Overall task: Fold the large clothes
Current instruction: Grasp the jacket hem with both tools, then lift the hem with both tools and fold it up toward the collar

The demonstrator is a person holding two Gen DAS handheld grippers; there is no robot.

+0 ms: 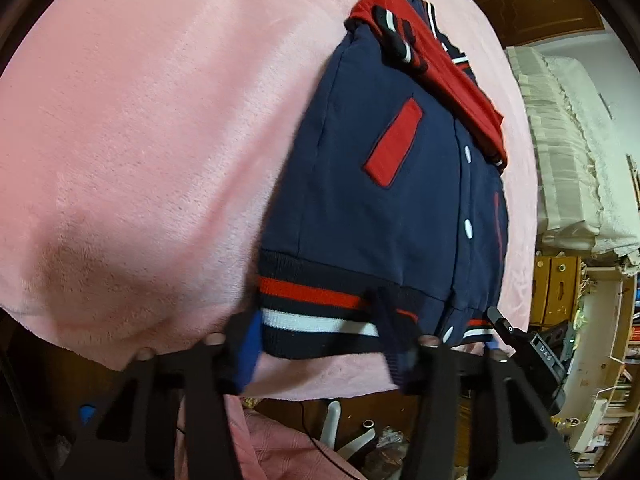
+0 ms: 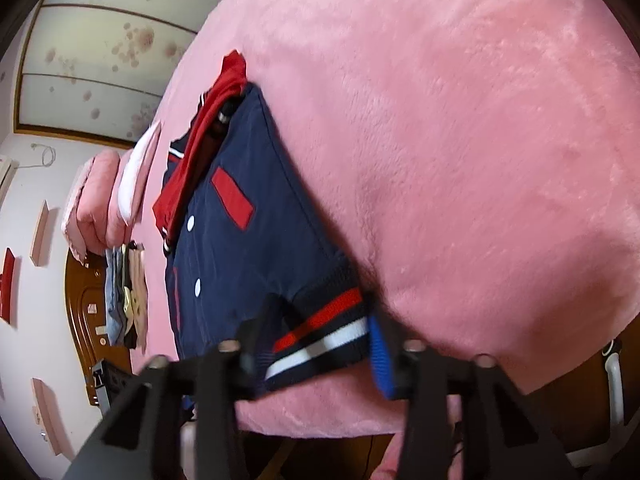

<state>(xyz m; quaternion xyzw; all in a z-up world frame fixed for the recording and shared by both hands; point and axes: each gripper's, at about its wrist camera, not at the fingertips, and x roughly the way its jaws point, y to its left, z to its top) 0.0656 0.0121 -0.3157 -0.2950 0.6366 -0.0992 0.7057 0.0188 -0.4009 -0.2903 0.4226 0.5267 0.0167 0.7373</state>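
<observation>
jacket [image 1: 384, 200] | flat on pink plush blanket [image 1: 140, 140] | left claw [image 1: 320, 344], right claw [image 2: 316, 344] clamped on hem

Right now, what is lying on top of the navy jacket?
A red sleeve with a striped cuff lies folded across the navy jacket. What the sleeve covers cannot be seen. Pink blanket lies underneath.

Even indoor light, fisheye-warped, blurred edges

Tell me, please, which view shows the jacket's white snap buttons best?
The left wrist view: three white snap buttons run down the jacket placket, unobstructed. The right wrist view shows only two, smaller, near its left side.
</observation>
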